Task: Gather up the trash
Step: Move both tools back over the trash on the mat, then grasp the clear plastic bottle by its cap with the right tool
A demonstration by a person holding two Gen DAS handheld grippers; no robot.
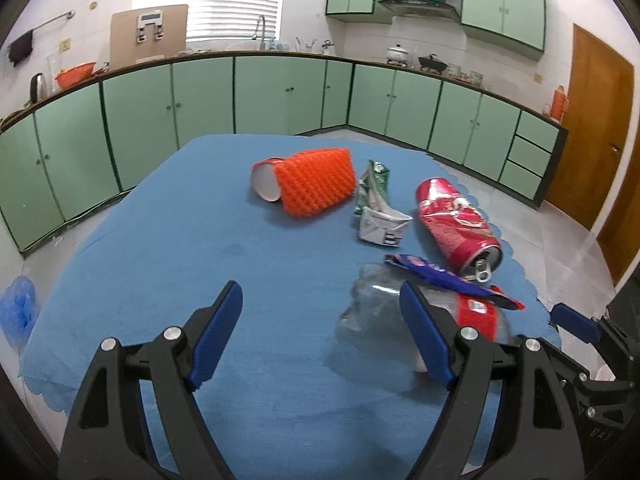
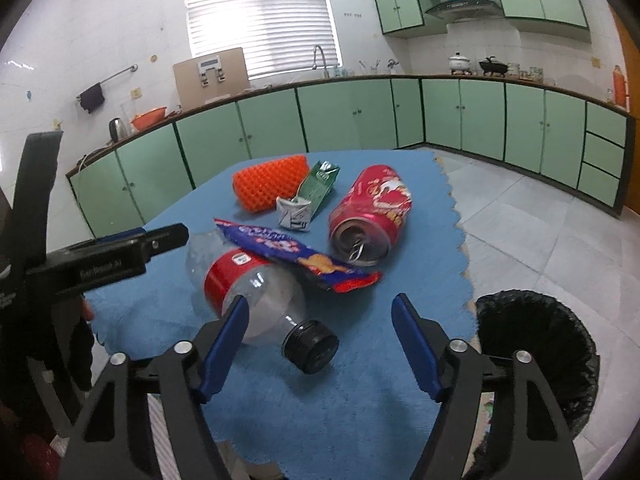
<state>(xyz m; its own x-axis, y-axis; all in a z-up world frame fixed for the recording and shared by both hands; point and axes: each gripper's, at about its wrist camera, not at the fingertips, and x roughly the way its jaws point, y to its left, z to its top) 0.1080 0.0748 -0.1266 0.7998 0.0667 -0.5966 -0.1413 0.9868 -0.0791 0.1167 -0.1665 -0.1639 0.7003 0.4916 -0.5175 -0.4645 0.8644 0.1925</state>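
Right hand-held gripper [image 2: 320,320] spread astride the plastic bottle [image 2: 256,296] neck for pickup; left hand-held gripper [image 1: 320,312] spread, empty, above tabletop [image 1: 160,240]

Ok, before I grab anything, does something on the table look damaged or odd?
Nothing spilled, but all of it is tipped over. The clear bottle lies crumpled on its side, a snack wrapper draped across it. The red can is dented, and the green carton is crushed flat.
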